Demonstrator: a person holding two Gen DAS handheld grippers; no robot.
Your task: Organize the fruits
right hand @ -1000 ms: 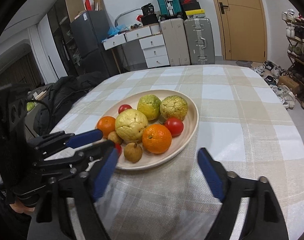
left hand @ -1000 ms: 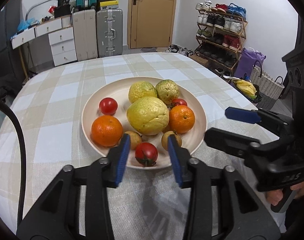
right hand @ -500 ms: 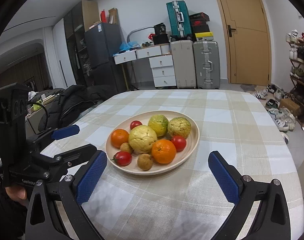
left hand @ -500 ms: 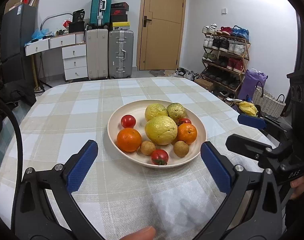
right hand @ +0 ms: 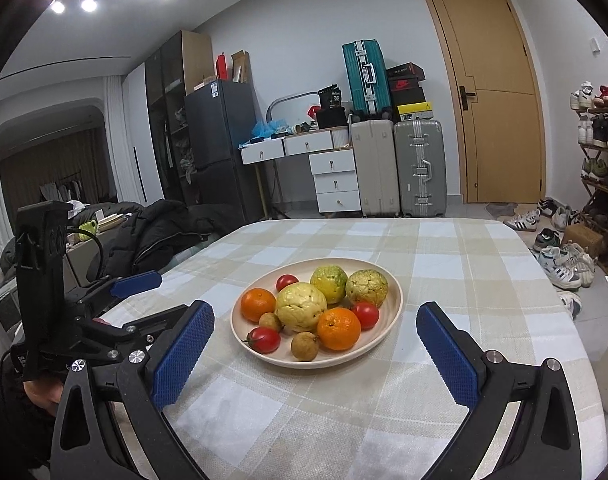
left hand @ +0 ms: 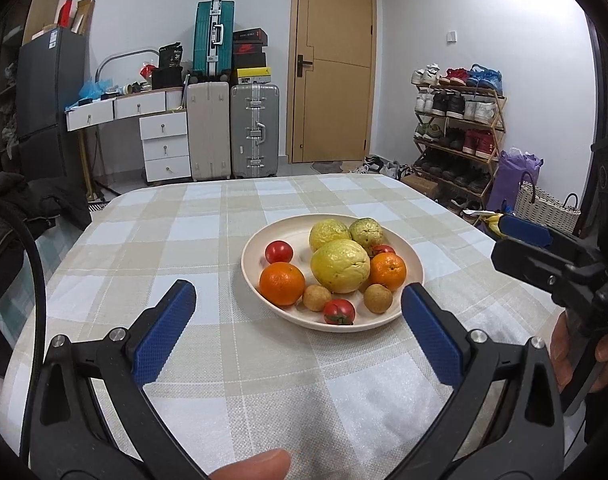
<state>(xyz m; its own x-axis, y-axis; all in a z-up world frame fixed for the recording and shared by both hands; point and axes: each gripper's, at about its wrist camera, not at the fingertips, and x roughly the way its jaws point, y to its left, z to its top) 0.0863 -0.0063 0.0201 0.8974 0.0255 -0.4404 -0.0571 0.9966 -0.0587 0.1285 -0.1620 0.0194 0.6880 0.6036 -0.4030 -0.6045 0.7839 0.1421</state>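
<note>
since a second ago both grippers pulled back and up from the plate (left hand: 415, 276), and the left hand-held gripper (left hand: 297, 322) went from narrow around the front cherry tomato (left hand: 339, 312) to wide. now the left hand-held gripper is spread wide, nothing between the blue pads (left hand: 163, 330), touching nothing, hanging over the tabletop (left hand: 143, 248) short of the plate. right hand-held gripper (right hand: 316, 354) also wide, empty, no contact; in the left view it shows at the right edge (left hand: 544, 256).

fruit all sits on the cream plate near mid tabletop: big yellow guava (right hand: 301, 306) in the centre, two greenish guavas (right hand: 328, 283) behind it, oranges (right hand: 339, 329) either side, three cherry tomatoes, two small brown longan-like fruits (right hand: 304, 346) at the front.

hidden/cut off: one tomato (left hand: 382, 249) mostly behind the orange and guava in the left view; gripper bodies cropped by the frame bottom; a fingertip (left hand: 251, 466) pokes in at the bottom edge; person's hand (left hand: 584, 356) on the right handle only partly seen.

room: checked cloth bare all round the plate, wide open on the left and far side; the near tabletop edge is out of view; the far edge is rounded, with suitcases (right hand: 420, 168) and shoe rack (left hand: 456, 136) well beyond.
</note>
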